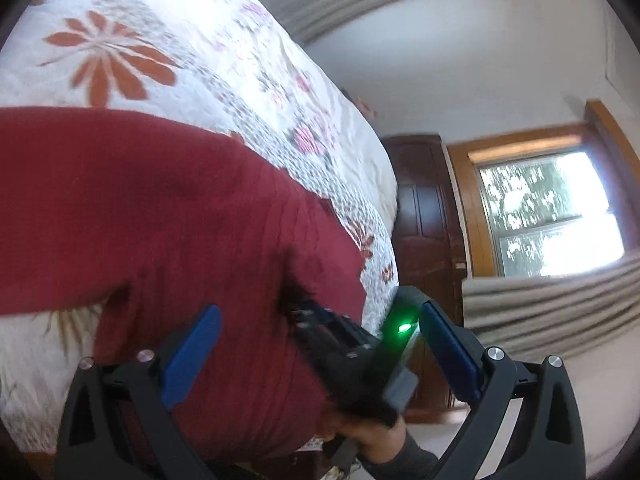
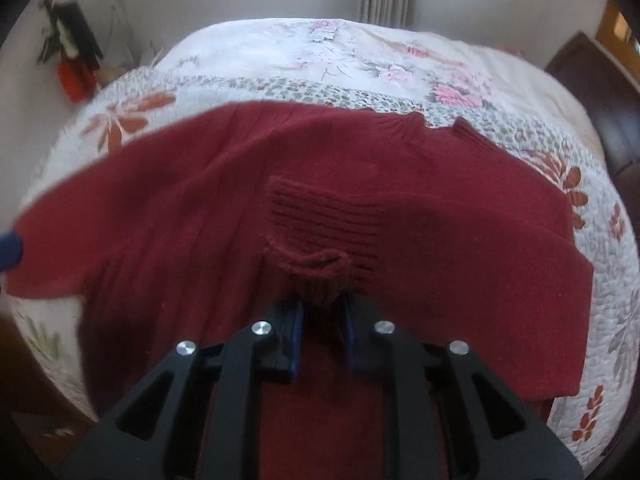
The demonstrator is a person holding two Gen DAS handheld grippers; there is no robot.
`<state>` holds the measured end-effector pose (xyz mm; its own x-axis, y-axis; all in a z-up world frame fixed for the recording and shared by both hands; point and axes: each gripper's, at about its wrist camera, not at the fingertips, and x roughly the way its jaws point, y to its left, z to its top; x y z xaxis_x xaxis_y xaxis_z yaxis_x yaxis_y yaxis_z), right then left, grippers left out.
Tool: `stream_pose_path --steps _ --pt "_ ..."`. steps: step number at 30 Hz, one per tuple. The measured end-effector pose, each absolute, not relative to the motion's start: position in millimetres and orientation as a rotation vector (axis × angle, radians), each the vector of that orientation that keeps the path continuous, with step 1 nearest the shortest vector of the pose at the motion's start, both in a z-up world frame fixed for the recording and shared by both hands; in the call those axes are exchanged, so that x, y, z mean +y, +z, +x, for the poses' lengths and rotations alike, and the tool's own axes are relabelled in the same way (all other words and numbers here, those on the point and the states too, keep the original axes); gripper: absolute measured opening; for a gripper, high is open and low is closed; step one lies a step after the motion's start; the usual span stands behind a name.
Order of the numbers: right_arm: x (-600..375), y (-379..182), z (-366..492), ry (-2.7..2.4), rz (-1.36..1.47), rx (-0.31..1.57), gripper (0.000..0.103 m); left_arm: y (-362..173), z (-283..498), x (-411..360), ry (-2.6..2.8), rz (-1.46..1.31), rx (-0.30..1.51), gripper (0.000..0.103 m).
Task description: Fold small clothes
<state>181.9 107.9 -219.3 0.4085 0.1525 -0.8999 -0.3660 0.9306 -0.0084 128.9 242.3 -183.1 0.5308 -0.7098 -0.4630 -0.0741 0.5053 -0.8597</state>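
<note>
One bed [image 2: 400, 60] fills both views, covered by a white quilted bedspread [image 1: 168, 12] printed with rust-orange and pink flowers. One dark red knitted sweater [image 2: 440, 208] lies spread across its near part; two ribbed edges meet at a notch along its far border, and one ribbed cuff [image 2: 316, 236] is raised off the body of the garment.

Behind the bed, the left wrist view shows one wood-framed window [image 1: 552, 216], one dark wooden door [image 1: 424, 216] beside it, and two hanging grey curtains [image 1: 552, 308].

The right gripper [image 2: 322, 328] has its two blue fingers [image 2: 297, 328] closed tight on the end of that ribbed cuff, which bunches between them.

The left gripper [image 1: 320, 360] has its two blue fingers [image 1: 192, 356] spread wide apart, nothing between them pinched; it hangs over the sweater's edge. One person's hand [image 1: 384, 440] in a grey sleeve holds the other gripper's black body there, with one green light [image 1: 404, 326] lit.
</note>
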Motion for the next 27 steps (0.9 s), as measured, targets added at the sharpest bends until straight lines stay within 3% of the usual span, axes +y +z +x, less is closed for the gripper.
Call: stream_pose_path --steps 2,4,10,19,22,23,24,25,26,27 --pt "109 -219 180 0.344 -0.205 1.107 0.037 -193 142 234 -0.492 -0.996 0.993 0.099" --pt "103 -209 175 0.381 -0.176 1.116 0.043 -205 155 226 -0.535 -1.059 1.025 0.099" --pt "49 -176 135 0.395 -0.032 1.139 0.049 -226 194 195 -0.644 -1.148 1.104 0.099" --pt "-53 -180 77 0.201 0.179 1.194 0.053 -266 229 152 -0.557 -1.074 1.291 0.099" --pt "-63 -183 72 0.177 0.252 1.197 0.053 -271 233 145 -0.508 -1.024 1.323 0.093" --pt "-63 -182 73 0.175 0.267 1.195 0.053 -269 235 143 -0.492 -1.001 1.323 0.082" --pt "-62 -181 73 0.177 0.284 1.189 0.053 -268 236 140 -0.493 -0.983 1.324 0.058" --pt "-62 -181 73 0.180 0.295 1.186 0.053 -267 238 135 -0.488 -0.942 1.342 0.044" --pt "-60 -180 74 0.189 0.310 1.184 0.053 -267 239 133 -0.469 -0.913 1.364 0.018" --pt "-60 -178 75 0.197 0.316 1.183 0.053 -268 240 133 -0.447 -0.892 1.384 0.011"
